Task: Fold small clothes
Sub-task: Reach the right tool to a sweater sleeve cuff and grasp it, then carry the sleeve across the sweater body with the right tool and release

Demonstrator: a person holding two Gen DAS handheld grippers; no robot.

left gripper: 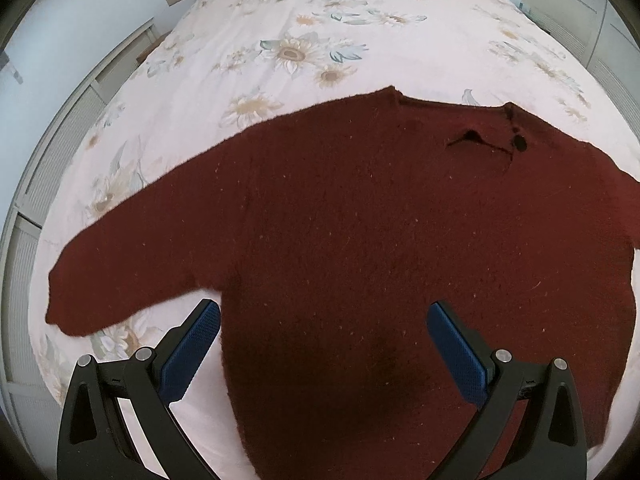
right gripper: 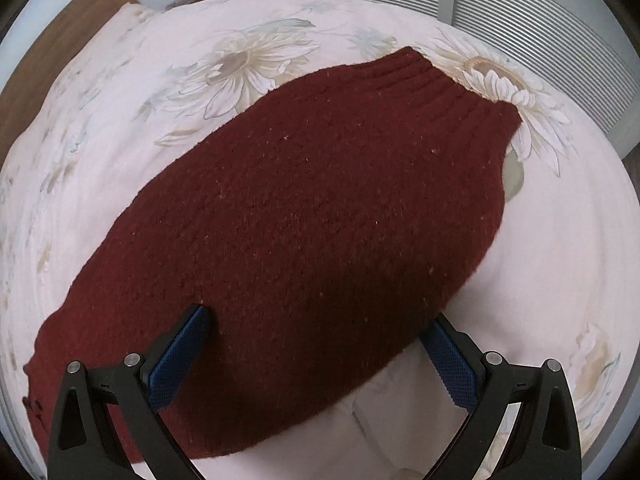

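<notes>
Dark red knit sweater point(left gripper: 360, 220), flat and unfolded, sleeves spread wide, on floral bedsheet point(left gripper: 280, 20)

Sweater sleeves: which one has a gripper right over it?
The sleeve with the ribbed cuff, under the open right gripper; the other sleeve lies beside the left gripper.

— What do I log for the sweater point(left gripper: 360, 208)?
— I see dark maroon knit, pale flecks, ribbed cuff point(right gripper: 440, 80).
— Bedsheet point(left gripper: 320, 20)?
— I read pale pink, printed with cream and tan sunflowers, grey-green leaves.
— Grippers?
— Left gripper point(left gripper: 324, 344), right gripper point(right gripper: 316, 344): black frames, blue textured pads
</notes>
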